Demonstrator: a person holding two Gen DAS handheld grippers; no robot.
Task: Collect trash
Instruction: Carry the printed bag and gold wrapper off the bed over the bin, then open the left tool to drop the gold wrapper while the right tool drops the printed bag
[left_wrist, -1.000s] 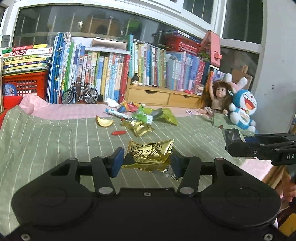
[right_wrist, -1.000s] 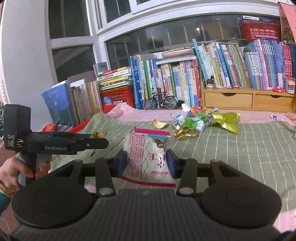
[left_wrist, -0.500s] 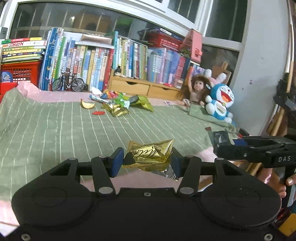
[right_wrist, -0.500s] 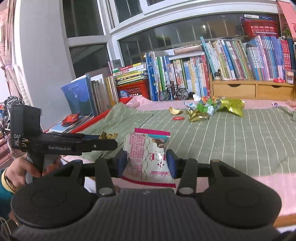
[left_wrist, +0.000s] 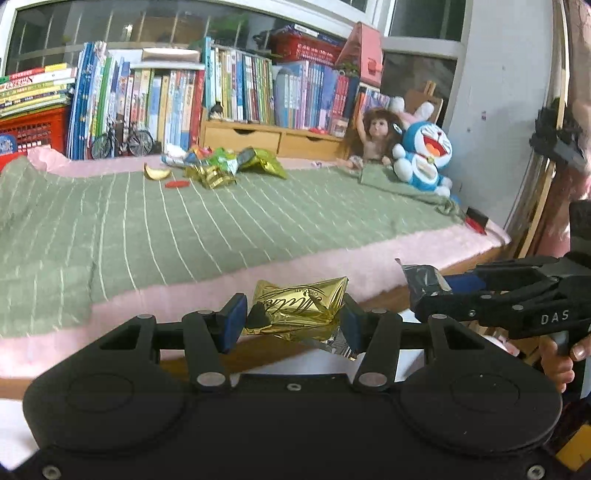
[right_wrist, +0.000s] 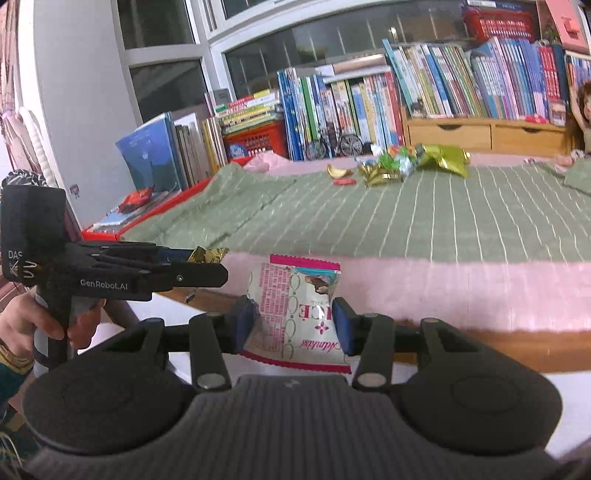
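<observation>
We hold a gold wrapper (left_wrist: 301, 309) clamped in the left gripper (left_wrist: 291, 320) and a pink-edged packet (right_wrist: 297, 314) clamped in the right gripper (right_wrist: 293, 325), both lifted off the bed (left_wrist: 221, 229) and out past its pink front edge. More trash sits in a pile (left_wrist: 218, 168) at the far side of the green blanket, near the books (left_wrist: 229, 85). No bin shows in either view, so we judge the step in hand to be carrying both pieces to wherever the bin stands. To do it well, we should keep both grips firm, since foil and film slip easily and the packet is pinched only across its middle. We should keep the two grippers apart so the wrappers do not snag each other, and release each only once it hangs squarely over the bin.
</observation>
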